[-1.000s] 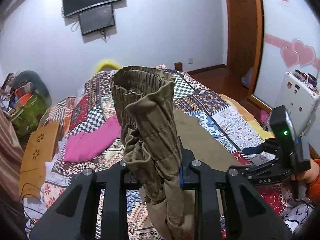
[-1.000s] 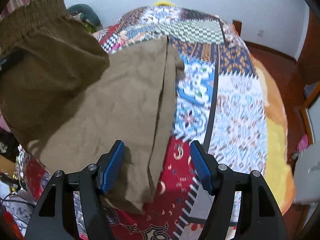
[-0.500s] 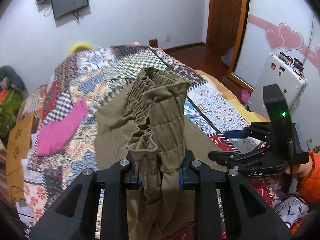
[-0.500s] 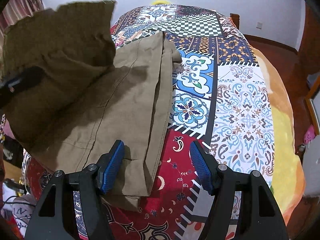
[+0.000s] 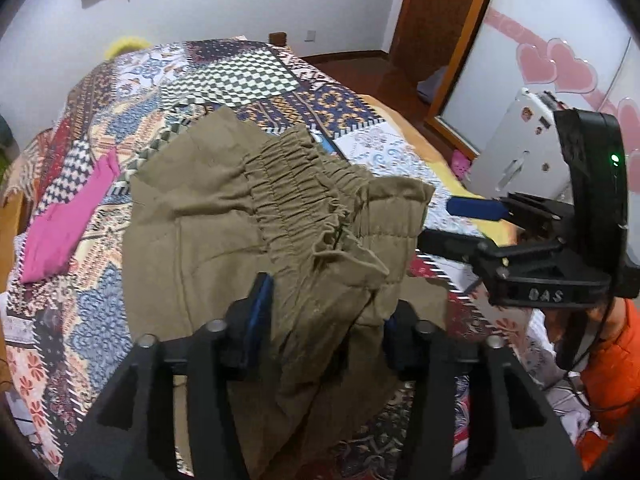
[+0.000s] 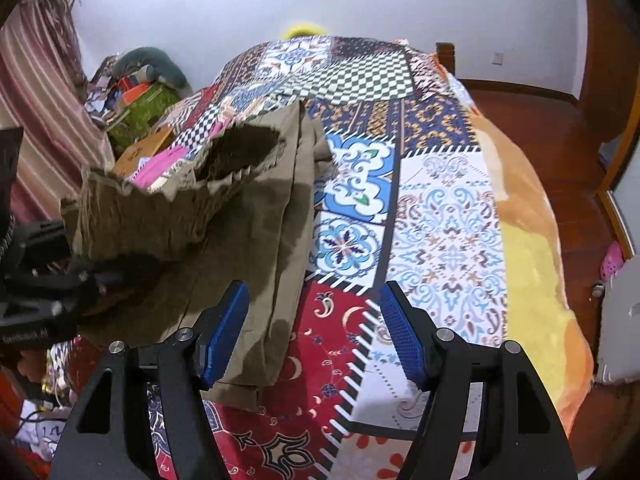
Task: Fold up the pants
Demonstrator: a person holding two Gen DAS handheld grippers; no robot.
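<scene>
Olive-brown pants (image 5: 224, 216) lie lengthwise on a patchwork bedspread (image 5: 248, 76). Their elastic waistband (image 5: 304, 200) is draped forward over my left gripper (image 5: 326, 308), whose jaws now stand apart with the cloth resting loosely between them. In the right wrist view the waist end (image 6: 168, 208) hangs over the left gripper (image 6: 44, 292) above the flat legs (image 6: 276, 264). My right gripper (image 6: 314, 332) is open and empty, hovering over the pants' right edge and the red patch. It also shows in the left wrist view (image 5: 476, 208).
A pink garment (image 5: 68, 224) lies on the bed's left side. A white case (image 5: 520, 148) stands by the bed's right edge. A door (image 5: 436, 20) and wooden floor are behind. Clutter (image 6: 136, 92) sits left of the bed.
My left gripper has opened from shut on the waistband and tipped forward and down, laying the waist end toward the legs. The right gripper stayed open and moved little.
</scene>
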